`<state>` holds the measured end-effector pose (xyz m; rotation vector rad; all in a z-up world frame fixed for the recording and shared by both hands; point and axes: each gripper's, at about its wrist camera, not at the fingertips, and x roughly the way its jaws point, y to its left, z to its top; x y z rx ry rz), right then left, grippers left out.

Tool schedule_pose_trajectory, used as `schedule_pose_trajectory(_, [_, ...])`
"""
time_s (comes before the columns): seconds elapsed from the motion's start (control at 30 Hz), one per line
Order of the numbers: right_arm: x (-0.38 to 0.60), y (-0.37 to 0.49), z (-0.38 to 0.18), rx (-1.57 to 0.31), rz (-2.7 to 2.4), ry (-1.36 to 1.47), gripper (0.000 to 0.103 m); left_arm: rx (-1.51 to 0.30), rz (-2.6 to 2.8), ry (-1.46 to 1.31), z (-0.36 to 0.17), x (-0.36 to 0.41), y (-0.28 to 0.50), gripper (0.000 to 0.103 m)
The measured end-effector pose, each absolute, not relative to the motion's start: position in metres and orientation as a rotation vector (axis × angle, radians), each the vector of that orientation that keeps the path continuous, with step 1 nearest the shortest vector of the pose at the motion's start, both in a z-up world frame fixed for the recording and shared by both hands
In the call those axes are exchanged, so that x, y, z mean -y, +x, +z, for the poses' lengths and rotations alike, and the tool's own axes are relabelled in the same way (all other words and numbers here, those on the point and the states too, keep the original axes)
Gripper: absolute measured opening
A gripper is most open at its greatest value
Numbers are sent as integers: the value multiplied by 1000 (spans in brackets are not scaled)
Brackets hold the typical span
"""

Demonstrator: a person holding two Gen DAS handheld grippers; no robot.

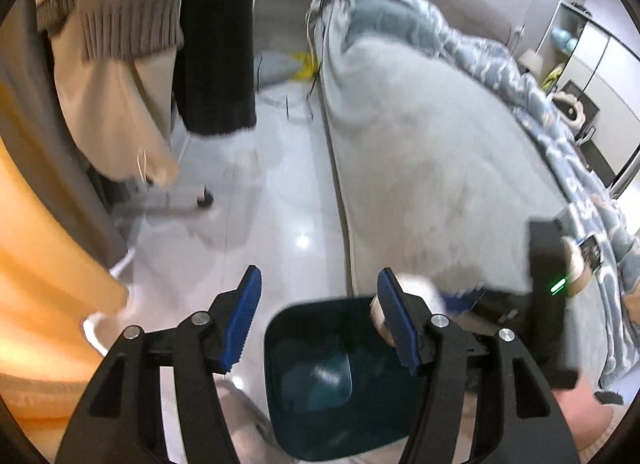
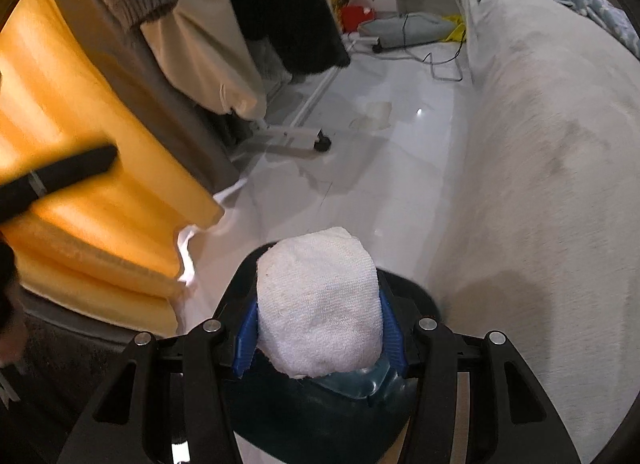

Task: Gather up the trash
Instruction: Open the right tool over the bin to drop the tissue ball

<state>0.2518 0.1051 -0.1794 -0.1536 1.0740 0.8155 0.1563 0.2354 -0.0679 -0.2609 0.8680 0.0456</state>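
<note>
The right gripper (image 2: 319,328) clamps a white crumpled paper-towel wad (image 2: 317,304) directly above the dark teal plastic bin (image 1: 320,376), left gripper (image 1: 316,320) empty and open above it; next, I'd say, release.

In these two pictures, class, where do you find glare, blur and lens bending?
Left wrist view: a bright glare spot on the glossy floor; the bin and hanging clothes are motion-smeared; the bed edge bows. Right wrist view: sharper, the white wad crisp; floor glare again; dark round corners.
</note>
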Motion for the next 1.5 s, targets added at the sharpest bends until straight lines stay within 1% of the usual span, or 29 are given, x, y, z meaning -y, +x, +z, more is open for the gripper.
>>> schedule_pose_trajectory(0.23, [-118,242,-197,-1144,821,-242,53,-733,65,-98,-33,-212,149,61])
schedule_pose_trajectory(0.37, [-121,236,-200,-1150,812,-286,53,-698,32,-122,-23,-207,150,60])
schedule_pose_trajectory(0.43, [-123,234,-203,-1159,808,-308,53,-668,33,-125,-15,-205,150,57])
schedule_pose_trajectory(0.53, [-127,230,-210,-1177,808,-341,55,-622,44,-129,-4,-205,148,57])
schedule_pose_trajectory(0.63, [-130,222,-213,-1185,821,-373,61,-595,50,-141,4,-206,149,57])
schedule_pose_trajectory(0.7, [-131,219,-213,-1182,827,-387,73,-582,54,-140,8,-205,150,57])
schedule_pose_trajectory(0.77, [-130,215,-211,-1174,833,-402,76,-573,49,-148,12,-201,151,57])
schedule_pose_trajectory(0.9, [-123,209,-202,-1152,849,-421,76,-563,26,-166,17,-191,156,57])
schedule_pose_trajectory(1.3, [-79,216,-152,-1055,872,-283,78,-576,-26,-146,17,-152,173,57])
schedule_pose_trajectory(1.4, [-61,220,-137,-1002,857,-260,78,-582,-43,-145,15,-139,177,59])
schedule_pose_trajectory(1.5, [-42,223,-123,-945,837,-242,79,-590,-55,-145,14,-128,182,64])
